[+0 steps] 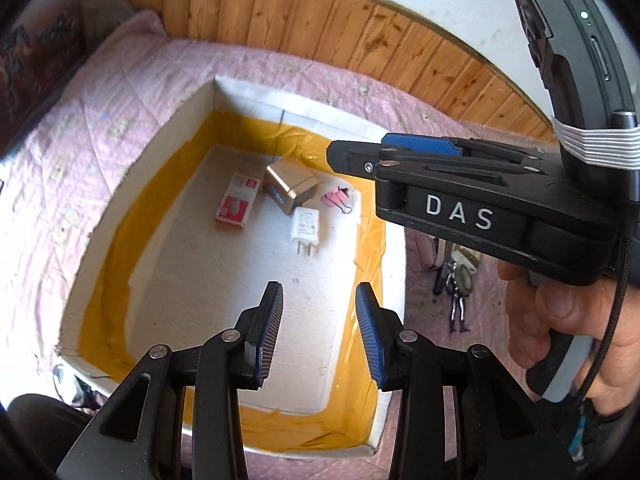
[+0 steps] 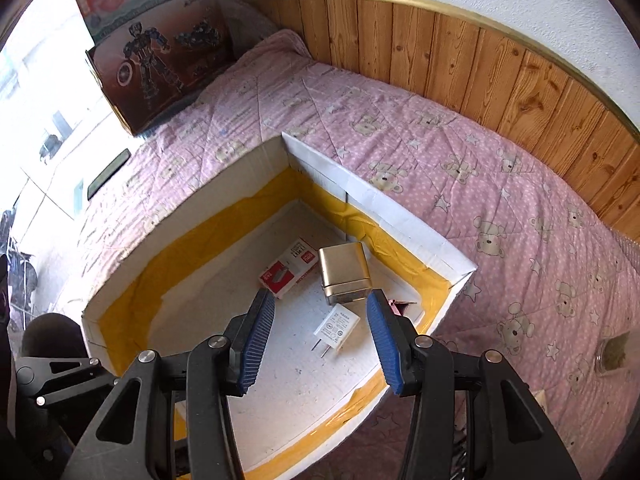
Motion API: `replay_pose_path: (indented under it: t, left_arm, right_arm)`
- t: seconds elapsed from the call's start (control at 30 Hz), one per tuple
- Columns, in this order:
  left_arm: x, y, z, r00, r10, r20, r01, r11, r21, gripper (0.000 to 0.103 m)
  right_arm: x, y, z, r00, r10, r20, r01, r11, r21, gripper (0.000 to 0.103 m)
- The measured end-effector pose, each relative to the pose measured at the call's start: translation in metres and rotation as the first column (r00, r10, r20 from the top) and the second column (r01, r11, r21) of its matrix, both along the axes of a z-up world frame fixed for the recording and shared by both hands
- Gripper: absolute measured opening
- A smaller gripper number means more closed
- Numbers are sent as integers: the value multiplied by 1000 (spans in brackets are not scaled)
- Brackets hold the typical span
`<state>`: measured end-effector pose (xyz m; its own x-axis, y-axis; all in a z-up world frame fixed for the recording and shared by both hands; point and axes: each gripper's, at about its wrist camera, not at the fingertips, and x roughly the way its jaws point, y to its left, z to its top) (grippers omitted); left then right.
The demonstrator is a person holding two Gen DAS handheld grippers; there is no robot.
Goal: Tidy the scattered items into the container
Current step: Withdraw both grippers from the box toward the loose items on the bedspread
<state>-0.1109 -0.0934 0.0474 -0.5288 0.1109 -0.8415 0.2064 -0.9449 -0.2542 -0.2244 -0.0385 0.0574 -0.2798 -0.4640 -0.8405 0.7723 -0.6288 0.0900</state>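
Note:
A white cardboard box (image 1: 160,152) (image 2: 380,204) lined with yellow tape lies on a pink bedspread. Inside it lie a red-and-white carton (image 1: 236,204) (image 2: 288,272), a gold tin (image 1: 292,188) (image 2: 344,276), pink binder clips (image 1: 336,198) (image 2: 400,306) and a white charger plug (image 1: 306,228) (image 2: 338,330). My left gripper (image 1: 319,286) hovers above the box's near half, open, with nothing between its fingers. My right gripper (image 2: 320,294) hangs open over the plug and tin, holding nothing. A bunch of keys with a small figure (image 1: 456,284) lies outside the box to the right.
A person's hand (image 1: 560,320) grips the right tool at the right edge of the left wrist view. A toy carton (image 2: 156,52) stands at the bed's far end. Wooden panelling (image 2: 480,60) runs behind the bed. A small glass object (image 2: 610,354) sits on the bedspread at right.

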Motion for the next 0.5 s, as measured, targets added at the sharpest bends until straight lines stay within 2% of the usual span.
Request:
replay_pose_path:
  t: [0.1, 0.2, 0.3, 0.5]
  left_arm:
    - [18, 9, 11, 998, -9, -62, 2, 994, -113, 40]
    - [34, 14, 21, 994, -13, -105, -7, 983, -182, 40]
    - [50, 22, 32, 991, -21, -135, -8, 977, -215, 40]
    - [71, 40, 47, 983, -38, -181, -4, 974, -228, 40]
  right_arm:
    - [30, 19, 18, 997, 10, -81, -17, 996, -86, 50]
    - [62, 38, 30, 987, 16, -157, -40, 988, -151, 50]
    - [88, 58, 37, 981, 3, -196, -45, 976, -214, 50]
    - [117, 102, 45, 981, -34, -190, -35, 937, -349, 50]
